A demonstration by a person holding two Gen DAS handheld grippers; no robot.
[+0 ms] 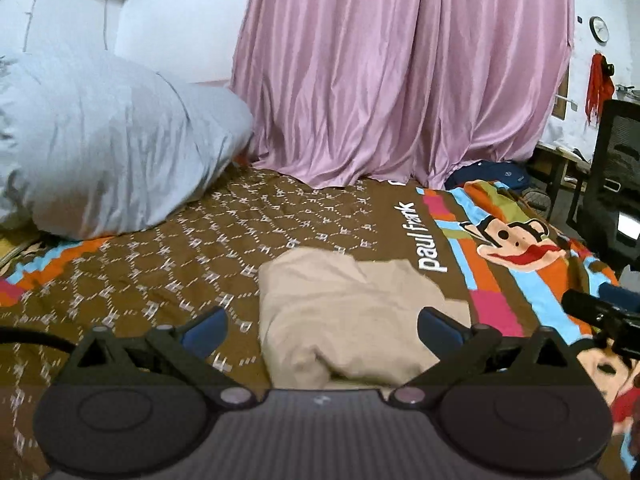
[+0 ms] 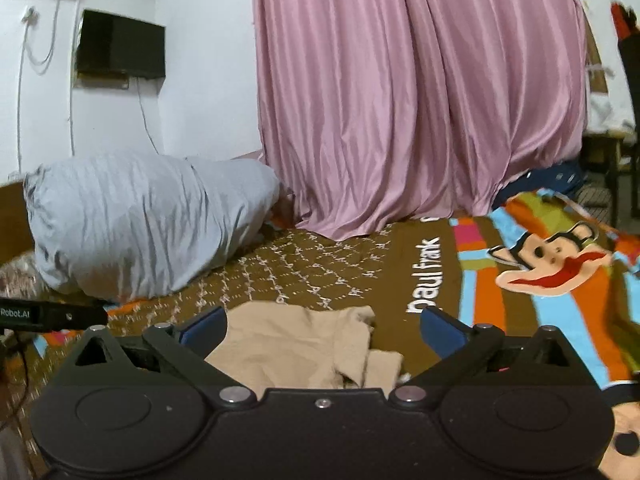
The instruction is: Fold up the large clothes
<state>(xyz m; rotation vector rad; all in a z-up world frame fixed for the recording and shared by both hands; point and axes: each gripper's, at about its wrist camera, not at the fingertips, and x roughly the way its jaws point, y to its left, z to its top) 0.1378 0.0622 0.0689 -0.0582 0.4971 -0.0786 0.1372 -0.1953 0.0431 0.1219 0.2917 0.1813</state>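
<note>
A beige garment (image 1: pixel 344 316) lies folded into a compact bundle on the patterned bedspread (image 1: pixel 168 264). My left gripper (image 1: pixel 322 326) hovers above its near edge, jaws wide apart, blue fingertips (image 1: pixel 206 326) clear of the cloth. In the right wrist view the same beige garment (image 2: pixel 296 348) shows a loose flap at its right side. My right gripper (image 2: pixel 324 326) is open above it with nothing between the pads. The right gripper's black body (image 1: pixel 600 312) pokes in at the right of the left wrist view; the left one's body (image 2: pixel 52 314) appears at the left of the right wrist view.
A large grey pillow (image 1: pixel 100 152) rests at the back left of the bed. A pink curtain (image 1: pixel 400 72) hangs down onto the far edge. A black chair (image 1: pixel 616 184) and a desk stand at the right. A dark screen (image 2: pixel 120 46) is mounted on the wall.
</note>
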